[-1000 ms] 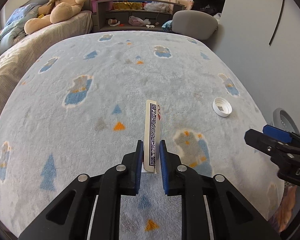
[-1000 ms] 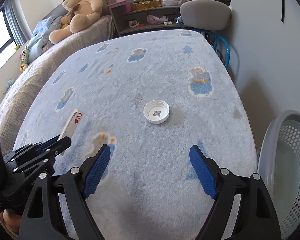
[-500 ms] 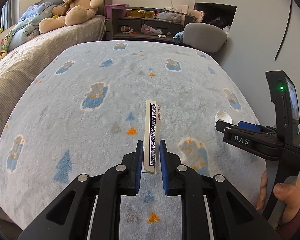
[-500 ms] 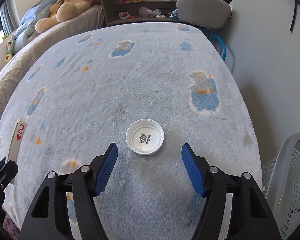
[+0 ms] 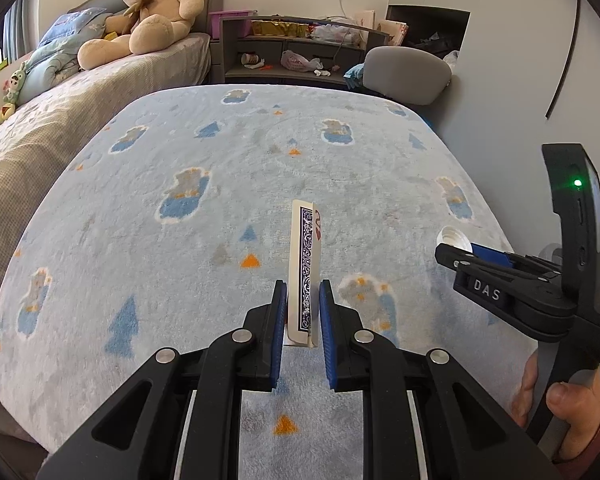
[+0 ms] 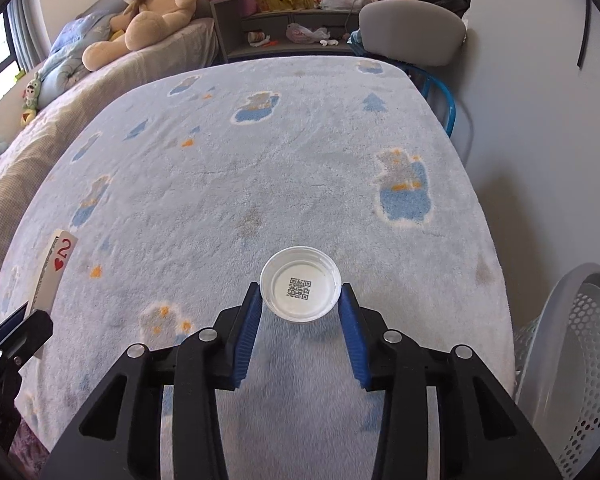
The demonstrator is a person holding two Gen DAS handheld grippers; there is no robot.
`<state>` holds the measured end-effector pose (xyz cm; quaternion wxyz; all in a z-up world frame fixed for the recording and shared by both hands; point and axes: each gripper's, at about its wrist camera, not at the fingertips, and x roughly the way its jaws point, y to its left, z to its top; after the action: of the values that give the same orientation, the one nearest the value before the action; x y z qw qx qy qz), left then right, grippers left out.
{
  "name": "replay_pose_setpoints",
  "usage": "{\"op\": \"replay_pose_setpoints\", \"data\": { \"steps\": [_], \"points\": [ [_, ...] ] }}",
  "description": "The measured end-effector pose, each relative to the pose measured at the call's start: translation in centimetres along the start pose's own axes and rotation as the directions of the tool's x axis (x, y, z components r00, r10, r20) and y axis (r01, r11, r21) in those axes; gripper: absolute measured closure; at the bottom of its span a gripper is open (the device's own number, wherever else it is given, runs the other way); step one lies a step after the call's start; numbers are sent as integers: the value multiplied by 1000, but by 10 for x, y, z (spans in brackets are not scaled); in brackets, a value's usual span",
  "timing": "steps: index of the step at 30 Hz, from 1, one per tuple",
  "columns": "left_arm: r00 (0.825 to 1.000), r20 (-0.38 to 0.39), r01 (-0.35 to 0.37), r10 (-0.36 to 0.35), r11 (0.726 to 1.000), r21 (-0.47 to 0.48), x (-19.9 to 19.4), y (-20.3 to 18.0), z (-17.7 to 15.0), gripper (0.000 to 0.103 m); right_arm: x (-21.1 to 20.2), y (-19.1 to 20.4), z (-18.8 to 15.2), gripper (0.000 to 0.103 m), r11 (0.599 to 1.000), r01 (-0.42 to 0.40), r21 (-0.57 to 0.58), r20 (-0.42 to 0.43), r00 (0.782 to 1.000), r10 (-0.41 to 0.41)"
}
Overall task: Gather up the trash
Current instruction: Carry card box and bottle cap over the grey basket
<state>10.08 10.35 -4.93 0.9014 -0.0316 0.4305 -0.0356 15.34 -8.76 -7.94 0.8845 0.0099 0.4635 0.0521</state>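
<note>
Your R gripper has just closed on the cap, L gripper pinching the card; basket sits near-right.

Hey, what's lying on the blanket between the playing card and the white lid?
Nothing: between the playing card and the white lid lies only bare patterned blanket, shown in the right wrist view.
</note>
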Motion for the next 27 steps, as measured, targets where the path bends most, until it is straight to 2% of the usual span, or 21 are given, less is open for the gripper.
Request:
{"op": "replay_pose_setpoints", "data": {
  "steps": [7, 14, 19, 27],
  "points": [
    [999, 24, 29, -30, 999, 45, -18, -35, -1, 87, -60, -30, -26, 64, 999, -29, 44, 51, 998, 27],
    [993, 16, 112, -115, 986, 120, -28, -99, -5, 87, -108, -89, -57, 64, 992, 21, 122, 90, 995, -32],
    [984, -14, 176, -177, 965, 195, -28, -156, -13, 87, -130, -143, -81, 64, 977, 67, 203, 92, 992, -87],
    [963, -73, 268, -258, 915, 301, -21, -243, -24, 87, -150, -219, -114, 64, 941, 141, 309, 78, 982, -173]
  ]
}}
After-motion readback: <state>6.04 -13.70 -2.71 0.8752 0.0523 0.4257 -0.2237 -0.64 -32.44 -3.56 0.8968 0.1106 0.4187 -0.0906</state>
